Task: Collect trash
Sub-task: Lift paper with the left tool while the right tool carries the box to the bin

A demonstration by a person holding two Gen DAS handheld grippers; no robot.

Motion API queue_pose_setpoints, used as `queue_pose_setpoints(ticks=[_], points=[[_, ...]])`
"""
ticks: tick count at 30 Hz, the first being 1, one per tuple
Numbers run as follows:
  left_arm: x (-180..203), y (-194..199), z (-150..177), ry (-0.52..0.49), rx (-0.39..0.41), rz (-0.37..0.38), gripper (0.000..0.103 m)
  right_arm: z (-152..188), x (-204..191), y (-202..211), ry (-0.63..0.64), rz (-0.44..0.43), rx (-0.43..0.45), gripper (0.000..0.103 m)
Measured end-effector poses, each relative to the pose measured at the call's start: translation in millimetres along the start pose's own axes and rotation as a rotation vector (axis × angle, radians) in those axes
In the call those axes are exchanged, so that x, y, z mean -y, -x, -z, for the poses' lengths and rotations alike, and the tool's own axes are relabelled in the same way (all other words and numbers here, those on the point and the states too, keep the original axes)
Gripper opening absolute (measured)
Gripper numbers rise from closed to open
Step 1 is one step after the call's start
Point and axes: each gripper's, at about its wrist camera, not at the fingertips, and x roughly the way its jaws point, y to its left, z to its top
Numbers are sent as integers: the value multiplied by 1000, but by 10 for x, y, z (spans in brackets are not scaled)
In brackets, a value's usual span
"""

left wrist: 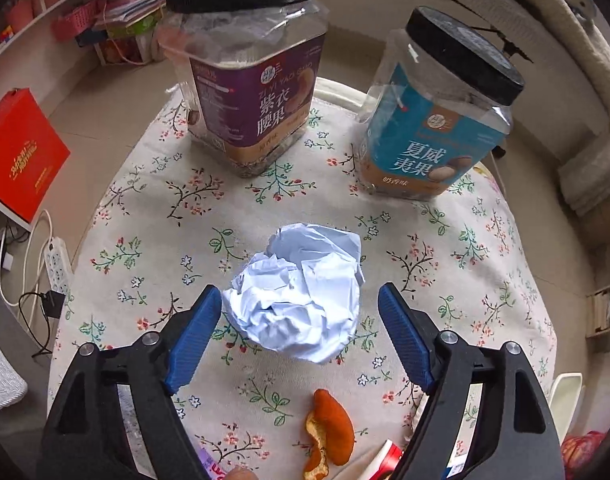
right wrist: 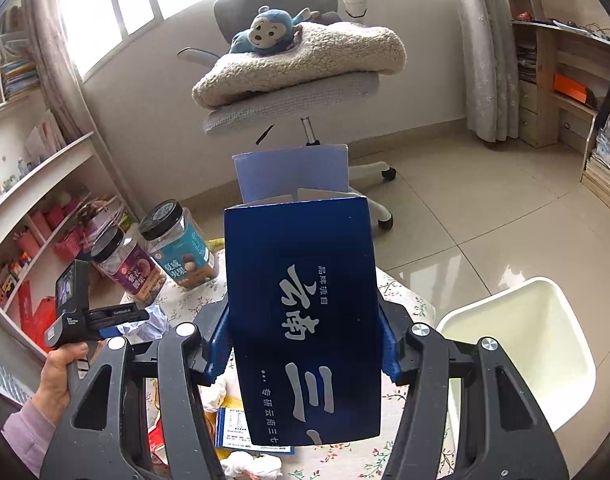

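A crumpled white paper ball (left wrist: 297, 296) lies on the floral tablecloth (left wrist: 145, 216). My left gripper (left wrist: 299, 304) is open, its blue fingers on either side of the ball, apart from it. An orange peel (left wrist: 329, 436) lies just in front of the gripper base. My right gripper (right wrist: 305, 336) is shut on a dark blue carton box (right wrist: 301, 312) with its top flap open, held above the table. A white bin (right wrist: 521, 352) stands to the right, below the box. The left gripper (right wrist: 105, 316) shows in the right wrist view too.
Two black-lidded nut jars, one purple (left wrist: 249, 76) and one blue (left wrist: 437, 112), stand at the table's far side. Wrappers and tissue (right wrist: 245, 440) lie under the box. An office chair with a blanket and plush monkey (right wrist: 289, 56) stands beyond. Shelves (right wrist: 33, 184) line the left wall.
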Motion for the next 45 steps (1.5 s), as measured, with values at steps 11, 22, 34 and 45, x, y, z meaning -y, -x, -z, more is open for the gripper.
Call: queue_pose_setpoints(ticks=[11, 22, 34, 45], points=[[-16, 10, -49, -3, 48, 12, 48, 70, -232, -198, 56, -12, -56, 55], [94, 940, 18, -23, 309, 11, 47, 22, -179, -94, 42, -3, -26, 55], [237, 1725, 475, -39, 442, 89, 47, -20, 110, 198, -5, 39, 24, 55], [637, 2054, 825, -141, 500, 147, 47, -23, 739, 512, -107, 150, 60, 54]])
